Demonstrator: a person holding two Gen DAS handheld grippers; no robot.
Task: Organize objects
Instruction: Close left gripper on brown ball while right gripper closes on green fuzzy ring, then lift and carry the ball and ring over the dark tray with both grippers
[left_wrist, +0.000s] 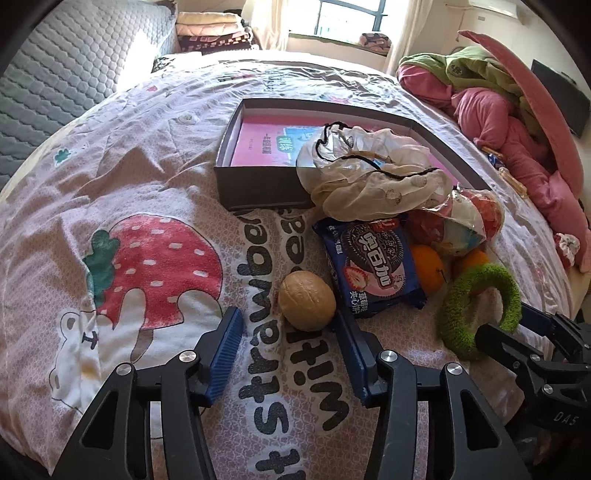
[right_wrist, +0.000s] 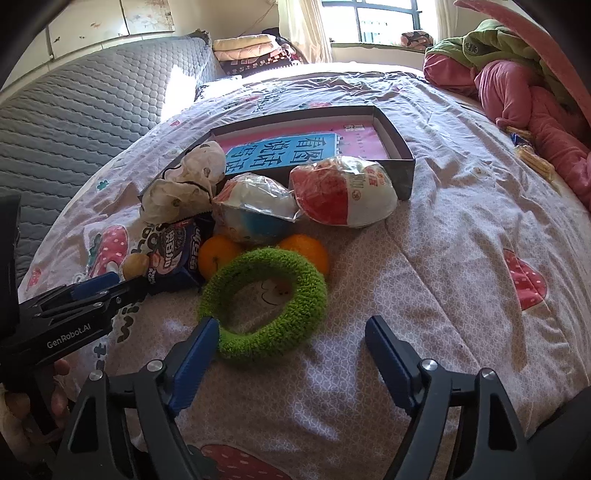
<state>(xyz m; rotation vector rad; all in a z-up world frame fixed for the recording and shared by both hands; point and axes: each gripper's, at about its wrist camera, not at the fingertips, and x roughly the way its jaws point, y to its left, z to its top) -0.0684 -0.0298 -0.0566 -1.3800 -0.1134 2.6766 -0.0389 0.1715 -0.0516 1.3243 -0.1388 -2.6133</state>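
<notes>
Landmark: box (left_wrist: 258, 184), open-topped, on the bedspread (left_wrist: 110, 166). Left gripper (left_wrist: 288, 325) jaws part open, walnut (left_wrist: 306, 305) just ahead between the tips, right pad touching or nearly so, left pad clear; not gripped. Right gripper (right_wrist: 291, 332) wide open, left pad at the green ring (right_wrist: 264, 302), nothing held. Cookie pack (left_wrist: 373, 266), oranges (right_wrist: 218, 260), bags crowd the box's near edge. Bare bedspread left and right of the box.

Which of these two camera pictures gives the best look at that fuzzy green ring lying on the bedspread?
The right wrist view: the fuzzy green ring lies whole, its full circle and hole visible, just ahead of the right gripper. The left wrist view shows the ring near its edge, foreshortened and partly hidden by that gripper.
</notes>
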